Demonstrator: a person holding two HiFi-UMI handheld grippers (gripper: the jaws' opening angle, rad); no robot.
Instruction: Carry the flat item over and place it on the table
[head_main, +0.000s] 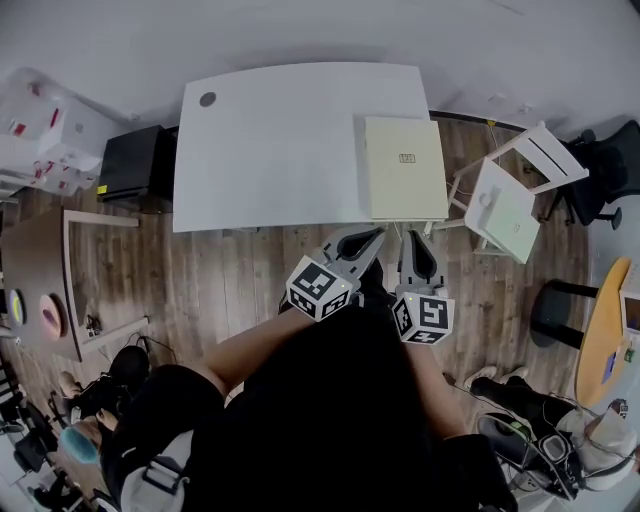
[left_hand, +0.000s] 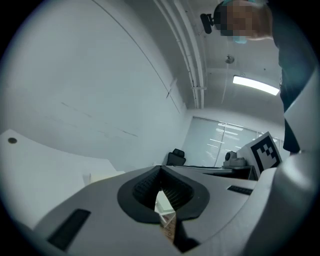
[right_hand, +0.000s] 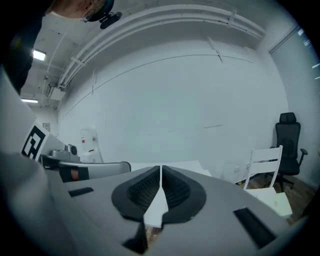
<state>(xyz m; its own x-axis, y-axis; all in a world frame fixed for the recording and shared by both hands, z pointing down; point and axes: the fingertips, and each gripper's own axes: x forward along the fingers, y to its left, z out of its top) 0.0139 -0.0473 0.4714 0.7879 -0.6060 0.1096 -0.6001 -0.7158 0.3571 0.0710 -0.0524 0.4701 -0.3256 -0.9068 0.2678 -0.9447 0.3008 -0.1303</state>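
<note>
A: Head view: the flat board (head_main: 405, 167) lies on the table (head_main: 270, 150) at its right end, near edge about flush with the rim. Looks placed to us.
B: Grippers?
A: The left gripper (head_main: 374, 238) and right gripper (head_main: 414, 240) hang just short of the board, not touching it.
B: Left gripper view?
A: Pads (left_hand: 172, 192) are pressed together, nothing between them.
B: Right gripper view?
A: Same, pads (right_hand: 175, 187) together and empty. We reckon both are closed because there's nothing left to carry.

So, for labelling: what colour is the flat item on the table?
Flat item: pale cream, head view.
</note>
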